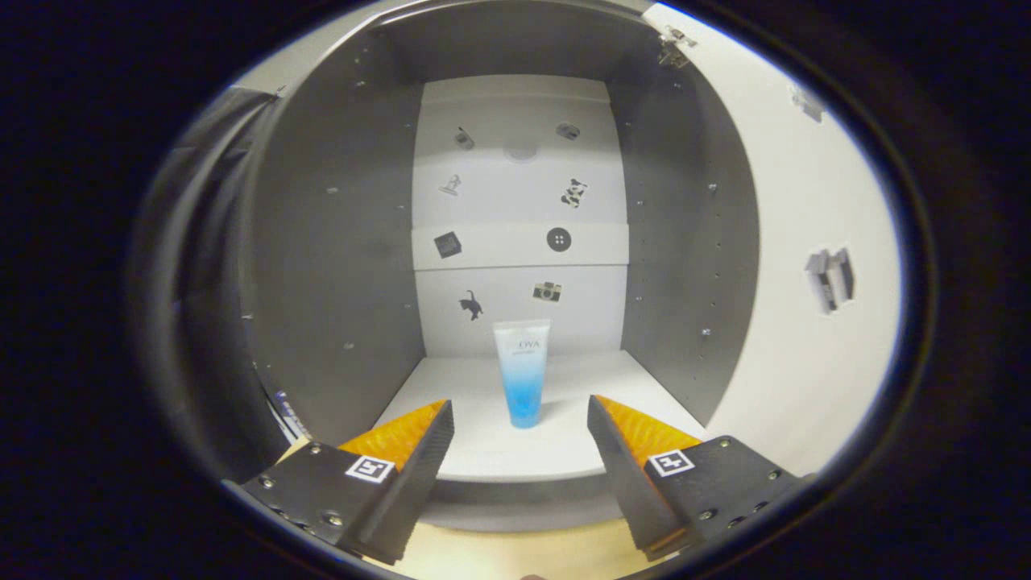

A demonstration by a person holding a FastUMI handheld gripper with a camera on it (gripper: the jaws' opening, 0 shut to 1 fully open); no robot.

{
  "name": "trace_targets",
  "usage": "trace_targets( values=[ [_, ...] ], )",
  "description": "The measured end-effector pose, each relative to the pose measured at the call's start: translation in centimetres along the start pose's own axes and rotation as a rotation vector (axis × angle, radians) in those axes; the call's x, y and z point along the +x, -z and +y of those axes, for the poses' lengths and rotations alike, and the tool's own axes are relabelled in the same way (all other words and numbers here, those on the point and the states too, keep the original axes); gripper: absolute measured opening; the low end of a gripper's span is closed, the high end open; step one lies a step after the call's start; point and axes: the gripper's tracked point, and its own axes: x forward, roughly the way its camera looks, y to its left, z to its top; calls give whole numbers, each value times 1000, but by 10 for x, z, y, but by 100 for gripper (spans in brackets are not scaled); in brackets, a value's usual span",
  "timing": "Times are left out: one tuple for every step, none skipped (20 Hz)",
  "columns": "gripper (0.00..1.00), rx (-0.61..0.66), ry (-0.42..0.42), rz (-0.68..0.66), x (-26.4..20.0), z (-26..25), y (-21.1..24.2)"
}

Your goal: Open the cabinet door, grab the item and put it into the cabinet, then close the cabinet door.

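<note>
Light falls from above onto the cabinet (515, 201) back wall, bright and slightly washed out; its grey side walls stay dim. Fisheye bending curves the edges, where the open door (805, 282) blurs softly

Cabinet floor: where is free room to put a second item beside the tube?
The cabinet floor is bare on both sides of the upright tube, up to each grey side wall. The open gripper has the tube just ahead.

Faint small print near the top of the tube (522, 374), too blurred to read. Square coded markers ride the gripper (519, 405), fingers spread wide, holding nothing.
</note>
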Motion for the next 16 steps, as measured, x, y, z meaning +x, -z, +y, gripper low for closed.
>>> trace_targets(
  values=[
    [99,-2,-10,-4,-20,1,-1],
    [99,-1,-14,-8,-42,1,-2],
    [99,2,-17,-13,-62,0,-3],
    [99,4,-11,-14,-82,-3,-5],
    [99,7,-12,-15,-102,-5,-5],
    [99,12,-9,-17,-121,-9,-6],
    [99,12,-3,-22,-139,-15,-7],
    [99,13,13,-31,-156,-22,-9],
    [99,10,30,-34,-172,-30,-11],
    [99,14,38,-40,-188,-35,-13],
    [99,26,33,-43,-204,-37,-16],
    [99,47,30,-55,-219,-40,-21],
    [99,64,36,-62,-234,-47,-25],
    [99,77,58,-55,-252,-59,-25],
    [99,77,83,-57,-270,-72,-27],
    [99,77,101,-66,-286,-85,-31]
  ],
)
